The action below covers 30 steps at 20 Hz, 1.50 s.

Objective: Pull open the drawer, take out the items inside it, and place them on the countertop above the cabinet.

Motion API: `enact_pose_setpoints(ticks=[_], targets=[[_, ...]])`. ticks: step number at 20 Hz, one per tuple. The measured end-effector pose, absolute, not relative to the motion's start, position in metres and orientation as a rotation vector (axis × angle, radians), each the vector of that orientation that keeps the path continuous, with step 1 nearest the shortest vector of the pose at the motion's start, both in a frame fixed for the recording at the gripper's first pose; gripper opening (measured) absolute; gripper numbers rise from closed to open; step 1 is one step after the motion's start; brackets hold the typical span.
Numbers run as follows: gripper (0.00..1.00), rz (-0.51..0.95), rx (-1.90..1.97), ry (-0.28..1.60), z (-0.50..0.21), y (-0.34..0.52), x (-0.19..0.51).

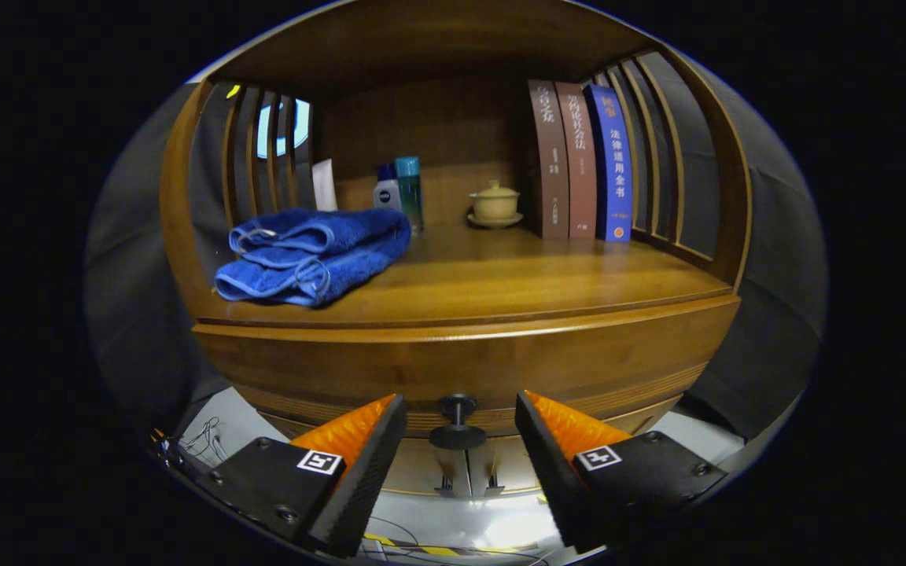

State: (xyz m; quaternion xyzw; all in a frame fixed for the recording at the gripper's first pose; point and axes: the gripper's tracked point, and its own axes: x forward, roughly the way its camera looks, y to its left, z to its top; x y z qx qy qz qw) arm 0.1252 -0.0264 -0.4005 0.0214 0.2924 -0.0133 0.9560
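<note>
Drawer (469,369) front sits flush in the wooden cabinet (185,236), so it looks fully closed and the first step of the job isn't done yet. Nothing from inside it can be seen, so no telling what the items are or how many.

Going down in size: the countertop (516,275) above the drawer is where the stuff has to end up, and it's already a bit busy. A folded blue towel (313,253) takes up the front corner on one side, hanging close to the edge. Three books (581,161) stand upright at the back on the other side. Between them at the back there are two bottles (399,192) standing right next to each other, and a small lidded cup on a saucer (494,204). The middle and front of the counter near the books looks free, which seems like the obvious drop spot.

Smallest bit: the dark round knob (458,424) on the drawer front, sticking out on a short stem.

The gripper (461,440) has its jaws spread wide, one finger on each side of the knob, and neither looks to be touching it. So basically lined up for the grab, but the pinch, the pull, and all the unloading look to be still ahead.
</note>
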Motion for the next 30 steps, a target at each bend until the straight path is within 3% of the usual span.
enact_pose_setpoints(ticks=[3, 6, 9, 18, 30], targets=[[0.85, -0.037, 0.03, 0.648, -0.42, -0.027, 0.128], [0.55, -0.046, 0.009, 0.702, -0.432, -0.029, 0.126], [0.43, -0.048, 0.007, 0.703, -0.433, -0.028, 0.127], [0.43, -0.048, 0.014, 0.741, -0.431, -0.027, 0.117], [0.43, -0.058, 0.044, 0.78, -0.416, -0.027, 0.04]])
